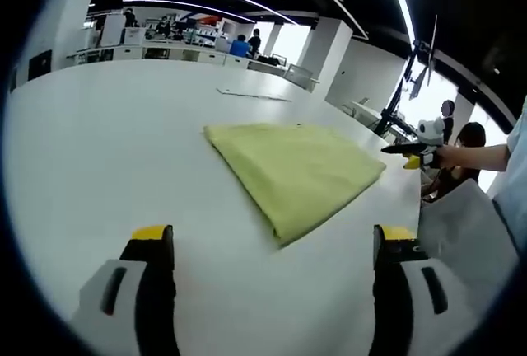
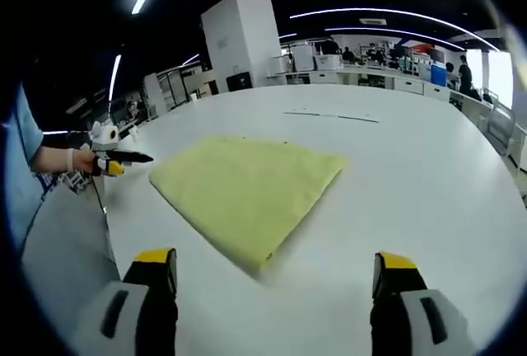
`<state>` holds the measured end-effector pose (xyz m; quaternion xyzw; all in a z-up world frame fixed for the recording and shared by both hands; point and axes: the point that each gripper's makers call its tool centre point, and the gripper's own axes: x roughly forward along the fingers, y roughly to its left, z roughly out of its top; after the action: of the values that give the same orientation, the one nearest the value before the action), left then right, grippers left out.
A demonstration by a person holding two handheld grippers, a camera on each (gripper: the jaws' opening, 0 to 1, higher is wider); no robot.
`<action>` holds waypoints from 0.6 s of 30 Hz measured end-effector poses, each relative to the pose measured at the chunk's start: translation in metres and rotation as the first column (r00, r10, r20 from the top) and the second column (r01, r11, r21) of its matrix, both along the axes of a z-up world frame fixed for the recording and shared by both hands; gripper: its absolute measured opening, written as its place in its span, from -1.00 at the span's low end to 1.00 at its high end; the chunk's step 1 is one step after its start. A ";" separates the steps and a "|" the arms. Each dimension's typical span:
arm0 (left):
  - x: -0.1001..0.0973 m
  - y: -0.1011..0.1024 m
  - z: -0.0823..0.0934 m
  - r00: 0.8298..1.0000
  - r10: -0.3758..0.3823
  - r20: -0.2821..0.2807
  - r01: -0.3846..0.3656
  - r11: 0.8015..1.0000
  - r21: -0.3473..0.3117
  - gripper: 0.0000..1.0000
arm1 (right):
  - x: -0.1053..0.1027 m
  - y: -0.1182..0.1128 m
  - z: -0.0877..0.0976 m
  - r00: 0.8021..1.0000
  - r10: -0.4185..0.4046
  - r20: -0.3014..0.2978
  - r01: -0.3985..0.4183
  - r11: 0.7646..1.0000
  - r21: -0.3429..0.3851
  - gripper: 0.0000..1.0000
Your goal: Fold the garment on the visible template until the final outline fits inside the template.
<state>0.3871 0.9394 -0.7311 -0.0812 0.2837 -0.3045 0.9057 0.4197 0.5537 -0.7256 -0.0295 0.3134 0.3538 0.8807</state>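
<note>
Nearest, both tongs, left tongs (image 1: 272,245) and right tongs (image 2: 276,269), gape wide, holding nothing above the white bench (image 1: 99,158). Beyond lies one folded yellow garment (image 1: 296,170), flat mid-bench; no template outline is clear to me. Risk: pinching one layer could drag the fold open.

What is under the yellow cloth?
The folded yellow cloth lies flat on the white table. Whatever is beneath it, such as a template, is covered and cannot be seen.
</note>
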 end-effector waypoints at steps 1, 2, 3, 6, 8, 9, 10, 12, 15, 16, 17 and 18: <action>0.000 0.000 0.001 1.000 0.001 0.000 -0.001 1.000 0.002 0.98 | 0.000 -0.001 0.002 1.000 -0.007 0.006 0.007 1.000 0.010 1.00; -0.001 0.000 0.001 1.000 -0.002 -0.001 0.002 1.000 0.001 0.98 | -0.001 -0.002 0.004 1.000 -0.011 0.006 0.011 1.000 0.015 1.00; -0.001 0.000 0.001 1.000 -0.003 -0.003 0.003 1.000 -0.002 0.98 | -0.002 -0.002 0.004 1.000 -0.014 0.005 0.014 1.000 0.014 1.00; -0.002 0.001 0.003 1.000 0.001 0.008 -0.001 1.000 0.003 0.98 | -0.005 -0.004 0.008 1.000 -0.017 0.014 0.017 1.000 0.016 1.00; -0.003 0.001 0.004 1.000 0.007 0.006 -0.007 1.000 -0.001 0.98 | -0.006 -0.004 0.008 1.000 -0.022 0.010 0.022 1.000 0.021 1.00; -0.004 0.001 0.005 1.000 0.008 0.007 -0.008 1.000 -0.001 0.98 | -0.007 -0.004 0.009 1.000 -0.023 0.013 0.023 1.000 0.022 1.00; -0.005 0.000 0.005 1.000 0.008 0.007 -0.008 1.000 -0.001 0.98 | -0.008 -0.003 0.010 1.000 -0.023 0.018 0.023 0.999 0.023 1.00; -0.007 0.000 0.005 1.000 0.007 0.007 -0.007 1.000 0.000 0.97 | -0.010 -0.002 0.011 1.000 -0.024 0.018 0.023 0.999 0.027 1.00; -0.009 -0.002 0.007 1.000 0.007 0.012 -0.007 1.000 -0.006 0.95 | -0.012 0.003 0.009 1.000 -0.019 0.012 0.019 0.999 0.028 1.00; -0.010 -0.003 0.008 1.000 0.007 0.013 -0.006 1.000 -0.012 0.94 | -0.014 0.006 0.008 1.000 -0.011 0.004 0.011 1.000 0.029 1.00; -0.011 -0.005 0.008 1.000 0.003 0.012 -0.003 1.000 -0.013 0.92 | -0.013 0.008 0.008 1.000 -0.006 0.003 0.006 1.000 0.029 1.00; -0.013 -0.006 0.008 1.000 0.000 0.013 0.000 1.000 -0.013 0.91 | -0.014 0.010 0.008 1.000 -0.001 0.000 0.001 1.000 0.027 1.00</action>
<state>0.3744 0.9339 -0.7226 -0.0850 0.2759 -0.3067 0.9070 0.4059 0.5635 -0.7180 -0.0175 0.3087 0.3575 0.8813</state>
